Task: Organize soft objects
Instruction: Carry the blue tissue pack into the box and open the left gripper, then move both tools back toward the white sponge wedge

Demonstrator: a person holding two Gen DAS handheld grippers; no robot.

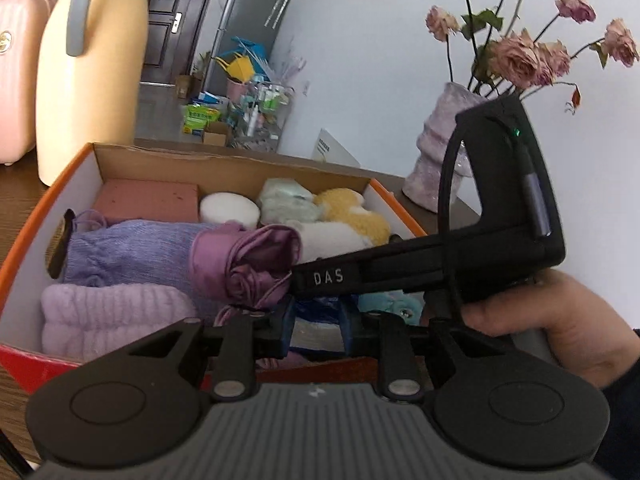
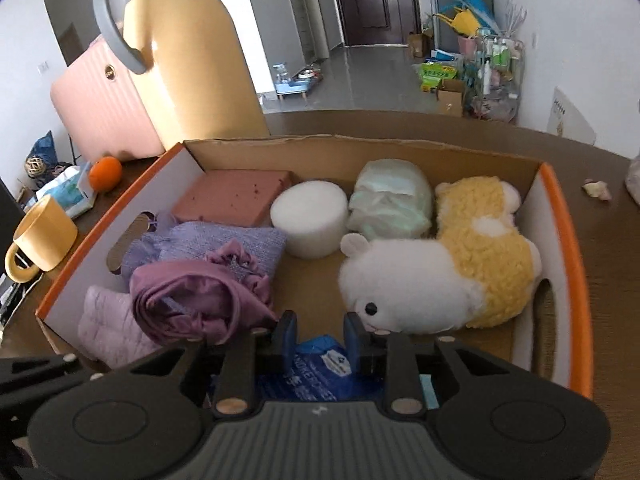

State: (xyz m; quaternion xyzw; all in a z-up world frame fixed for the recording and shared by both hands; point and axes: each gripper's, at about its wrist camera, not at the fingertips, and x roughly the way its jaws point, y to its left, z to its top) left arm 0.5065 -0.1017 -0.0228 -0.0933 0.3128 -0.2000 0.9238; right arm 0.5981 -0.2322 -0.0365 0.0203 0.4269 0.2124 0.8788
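Observation:
An orange-rimmed cardboard box holds soft things: a pink sponge block, a white foam round, a pale green bundle, a yellow-and-white plush, a lilac knit cloth, a shiny purple cloth and a pale purple towel. My right gripper hovers over the box's near end with its jaws around a blue tissue pack. My left gripper is at the box's near edge, jaws apart, with the blue pack between them. The right gripper's body crosses the left wrist view.
A tall yellow jug and a pink suitcase stand behind the box. A yellow mug and an orange sit to the left. A vase of dried roses stands at the right. A teal plush lies by the left gripper.

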